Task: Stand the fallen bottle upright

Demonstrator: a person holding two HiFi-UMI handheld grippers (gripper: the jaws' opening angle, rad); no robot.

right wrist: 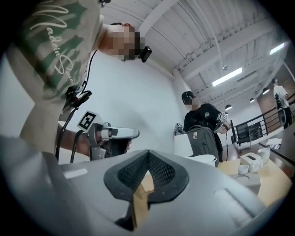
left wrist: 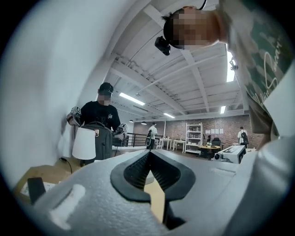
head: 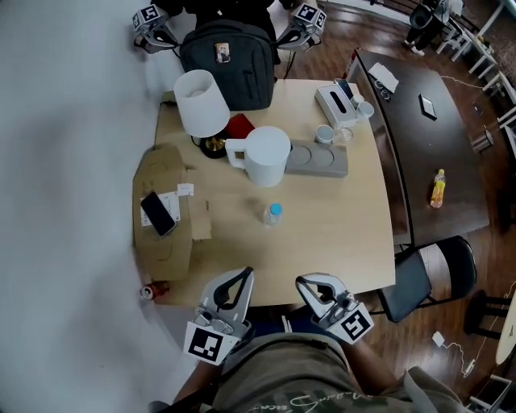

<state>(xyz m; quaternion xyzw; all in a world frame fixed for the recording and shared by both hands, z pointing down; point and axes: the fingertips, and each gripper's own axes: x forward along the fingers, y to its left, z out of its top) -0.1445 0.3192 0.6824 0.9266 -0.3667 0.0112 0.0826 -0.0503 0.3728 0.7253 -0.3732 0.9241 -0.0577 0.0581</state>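
Observation:
A small clear bottle with a blue cap stands upright near the middle of the light wooden table, apart from both grippers. My left gripper hovers at the table's near edge, its jaws closed tip to tip on nothing. My right gripper is beside it at the same edge, also shut and empty. Neither gripper view shows the bottle.
Beyond the bottle are a white pitcher, a grey tray with cups, a white lamp, a black backpack and a tissue box. A cardboard box with a phone is at left. Another person holding grippers stands opposite.

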